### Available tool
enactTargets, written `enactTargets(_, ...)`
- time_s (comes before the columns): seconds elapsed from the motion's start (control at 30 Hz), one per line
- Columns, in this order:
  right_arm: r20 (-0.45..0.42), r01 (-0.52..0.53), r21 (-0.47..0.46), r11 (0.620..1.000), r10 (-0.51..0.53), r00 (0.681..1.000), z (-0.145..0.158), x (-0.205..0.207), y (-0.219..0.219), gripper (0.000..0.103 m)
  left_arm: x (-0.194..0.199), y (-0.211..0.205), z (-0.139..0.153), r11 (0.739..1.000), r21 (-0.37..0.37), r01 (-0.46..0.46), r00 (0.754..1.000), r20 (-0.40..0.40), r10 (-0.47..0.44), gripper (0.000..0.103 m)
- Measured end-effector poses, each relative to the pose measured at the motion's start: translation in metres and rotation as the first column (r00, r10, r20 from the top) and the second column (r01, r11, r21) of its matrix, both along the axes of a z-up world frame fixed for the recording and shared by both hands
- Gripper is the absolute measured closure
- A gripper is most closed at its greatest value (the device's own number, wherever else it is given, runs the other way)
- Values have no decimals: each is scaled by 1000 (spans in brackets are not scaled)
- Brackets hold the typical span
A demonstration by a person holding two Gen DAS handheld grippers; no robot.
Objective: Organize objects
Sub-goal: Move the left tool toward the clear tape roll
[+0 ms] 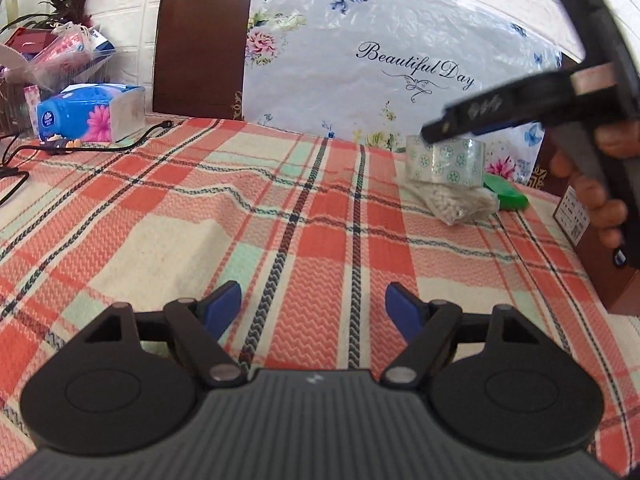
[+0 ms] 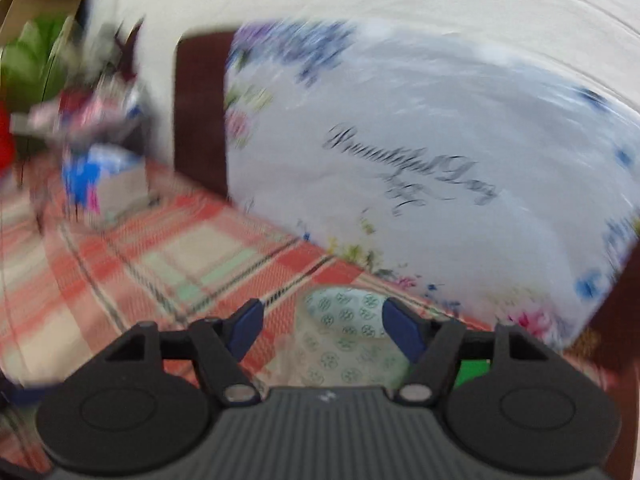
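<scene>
right gripper [image 2: 322, 326] spread wide, poised over tape roll [image 1: 446, 159], not touching it | roll sits on small bag [image 1: 456, 202] beside green thing [image 1: 506, 196], far right of checked cloth [image 1: 240, 208] | left gripper [image 1: 313, 306] spread, empty | tip: straddle the roll wall squarely, pinch gently, lift straight so the bag stays

Clear tape roll [image 1: 448, 160] w/ green pinwheel print sits flat, hole up, at approx 2 o'clock on the bench, atop a clear bag of small white beads [image 1: 456, 202]. Green flat item [image 1: 508, 194] lies just beside, at 3 o'clock of the bag, partly hidden.
</scene>
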State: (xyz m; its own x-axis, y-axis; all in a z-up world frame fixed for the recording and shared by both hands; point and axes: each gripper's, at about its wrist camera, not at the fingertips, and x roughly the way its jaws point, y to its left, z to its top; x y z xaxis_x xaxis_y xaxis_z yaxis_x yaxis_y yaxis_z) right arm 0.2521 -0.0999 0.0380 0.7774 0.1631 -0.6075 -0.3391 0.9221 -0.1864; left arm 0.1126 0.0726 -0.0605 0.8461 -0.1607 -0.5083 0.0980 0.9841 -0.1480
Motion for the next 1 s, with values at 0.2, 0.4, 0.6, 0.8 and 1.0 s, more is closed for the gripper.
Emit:
enactTargets(0.2, -37, -90, -222, 971, 84, 996, -23, -14, 20, 86, 2, 5, 0, 999, -40, -2, 1000, 3, 2, 23)
enactTargets(0.4, 4, -72, -172, 982, 74, 997, -6, -96, 4, 92, 3, 6, 0, 999, -51, 3, 1000, 2, -3, 21)
enactTargets(0.6, -47, -134, -171, 976, 128, 991, -2, -216, -7, 91, 3, 4, 1, 999, -35, 22, 1000, -12, -22, 18)
enactTargets(0.8, -56, -88, -222, 971, 78, 995, -28, -269, -14, 72, -13, -17, 20, 991, -95, 97, 988, -115, -107, 20)
enactTargets(1.0, 89, 36, -49, 998, -32, 996, -13, -313, -42, 34, -45, -68, 66, 939, -118, 322, 930, -144, -337, 29)
